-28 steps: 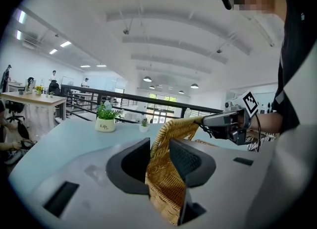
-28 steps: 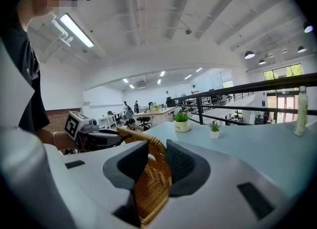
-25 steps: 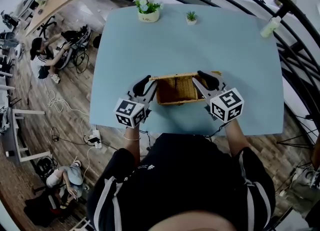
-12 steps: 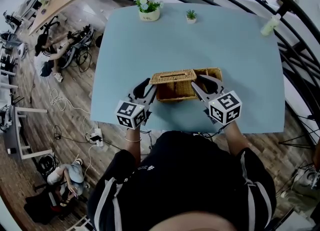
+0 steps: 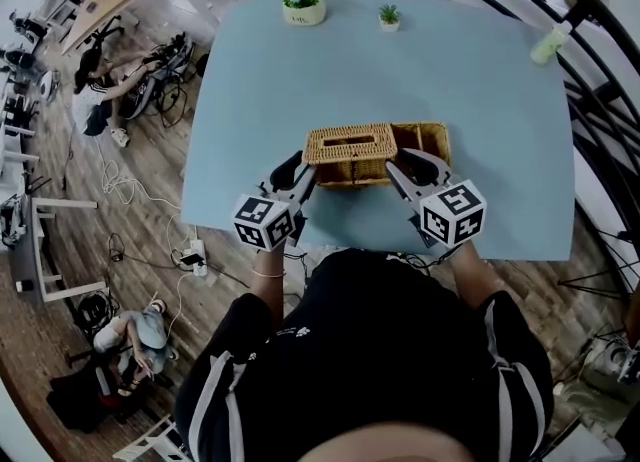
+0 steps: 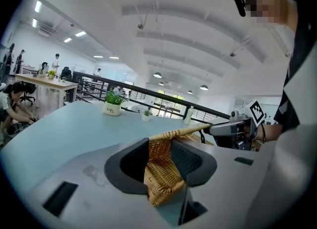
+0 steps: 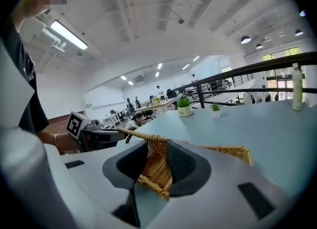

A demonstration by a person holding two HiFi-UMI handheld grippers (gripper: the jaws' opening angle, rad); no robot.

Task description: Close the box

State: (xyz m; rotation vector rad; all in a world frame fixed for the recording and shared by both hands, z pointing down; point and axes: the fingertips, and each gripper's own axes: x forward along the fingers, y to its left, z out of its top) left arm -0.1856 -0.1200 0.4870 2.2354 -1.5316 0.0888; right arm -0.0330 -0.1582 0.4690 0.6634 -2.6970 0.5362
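Note:
A wicker box (image 5: pixel 428 137) stands on the light blue table (image 5: pixel 470 70). Its flat wicker lid (image 5: pixel 350 140) lies over the left part, and the right part shows an open inside. My left gripper (image 5: pixel 303 172) is at the lid's front left corner. Its jaws are opening, with wicker (image 6: pixel 157 173) filling the gap and touching both pads. At the lid's front right corner, my right gripper (image 5: pixel 402 162) is shut on the wicker (image 7: pixel 154 169). The lid's thin edge runs between both grippers, and the box rim (image 7: pixel 228 149) reaches past the right one.
A white pot of flowers (image 5: pixel 303 2) and a small potted plant (image 5: pixel 389 16) stand at the table's far edge. A pale bottle (image 5: pixel 550 45) is at the far right corner. A black railing (image 5: pixel 600 60) curves round the right side.
The lid has come down from standing at the box's far edge to lying flat over it. Box and both grippers have shifted a little away from me.

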